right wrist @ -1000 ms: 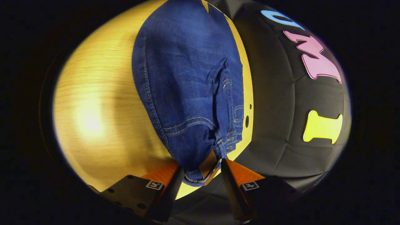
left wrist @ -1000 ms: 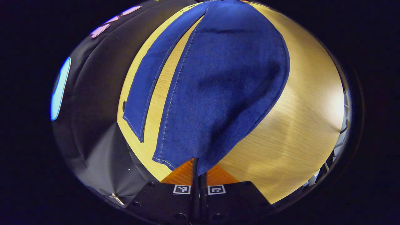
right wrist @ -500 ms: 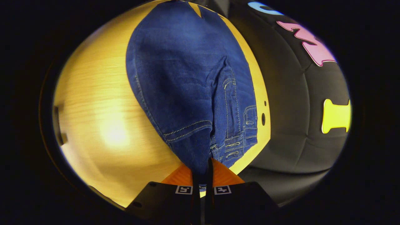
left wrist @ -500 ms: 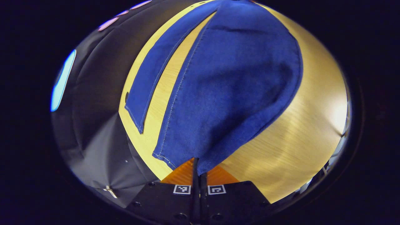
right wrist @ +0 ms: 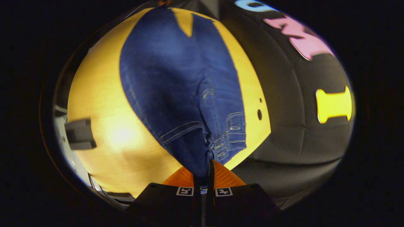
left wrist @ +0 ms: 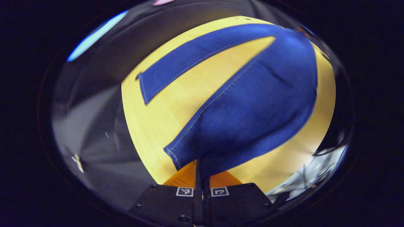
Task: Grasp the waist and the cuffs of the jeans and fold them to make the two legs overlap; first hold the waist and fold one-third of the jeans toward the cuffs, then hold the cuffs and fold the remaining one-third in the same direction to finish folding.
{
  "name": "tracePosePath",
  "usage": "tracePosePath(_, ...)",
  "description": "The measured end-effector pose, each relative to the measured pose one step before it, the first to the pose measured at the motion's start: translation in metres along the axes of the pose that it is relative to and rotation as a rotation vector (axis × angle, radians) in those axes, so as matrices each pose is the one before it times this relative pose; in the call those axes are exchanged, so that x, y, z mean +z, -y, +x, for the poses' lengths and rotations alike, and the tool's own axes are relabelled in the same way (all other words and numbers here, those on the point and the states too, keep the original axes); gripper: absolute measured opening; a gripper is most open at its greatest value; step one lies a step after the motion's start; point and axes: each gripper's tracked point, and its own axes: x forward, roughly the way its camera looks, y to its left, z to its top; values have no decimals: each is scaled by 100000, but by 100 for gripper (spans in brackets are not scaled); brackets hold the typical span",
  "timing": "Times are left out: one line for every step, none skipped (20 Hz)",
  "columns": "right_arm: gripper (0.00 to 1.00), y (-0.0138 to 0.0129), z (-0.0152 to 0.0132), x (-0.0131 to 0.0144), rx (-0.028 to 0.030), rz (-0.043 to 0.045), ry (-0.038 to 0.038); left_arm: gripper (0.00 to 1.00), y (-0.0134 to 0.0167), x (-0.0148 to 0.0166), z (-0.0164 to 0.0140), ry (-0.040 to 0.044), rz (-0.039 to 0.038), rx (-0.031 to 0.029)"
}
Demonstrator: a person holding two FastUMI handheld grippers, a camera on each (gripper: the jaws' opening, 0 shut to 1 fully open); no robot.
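A: Where is there room on the tabletop (left wrist: 151,126)?

B: In the left gripper view, a broad bare wedge lies between the flat leg (left wrist: 189,60) and the lifted leg (left wrist: 252,107). Bare wood also runs along the lifted leg's right side.

A: What blocks the way?

B: The lifted leg hangs just ahead of the left tongs (left wrist: 199,171), which are pinched together on its cuff. In the right gripper view, the jeans (right wrist: 176,82) spread ahead of the right tongs (right wrist: 203,176), clamped on the waist. The booth wall (right wrist: 293,126) rises close past the tabletop's right edge, and two holes (right wrist: 259,114) sit near that edge. A grey block (right wrist: 80,134) stands at the far left edge.
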Motion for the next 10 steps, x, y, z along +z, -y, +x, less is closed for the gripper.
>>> tracePosePath(10,1536,-517,1100,-2195,5993,1798,6,-256,1693,-462,3239,-7888,1071)
tracePosePath(10,1832,-763,1383,-2948,5548,1026,6,373,1970,-1255,4175,-6559,639)
tracePosePath(10,1369,-116,1009,-1490,6276,241,5,25,2007,-721,3098,-5977,299)
tracePosePath(10,1355,153,1106,-1211,5301,1561,5,-320,1729,-404,1836,-5874,-268)
tracePosePath(10,1244,168,1004,-1527,4388,695,6,-220,1981,-238,1407,-6012,-528)
tracePosePath(10,1143,518,1093,-1036,2672,1346,6,-403,1265,-760,602,-6020,-344)
tracePosePath(10,1056,515,804,-305,2933,365,5,-351,1561,-566,885,-5441,136)
tracePosePath(10,756,525,710,450,4314,-1887,5,-232,1310,-831,274,-5179,-59)
tracePosePath(10,390,475,422,1098,4593,-1307,6,20,1379,-524,-34,-4137,-728)
tracePosePath(10,587,1235,238,764,5123,-1948,6,-343,1341,-492,-329,-2528,-1209)
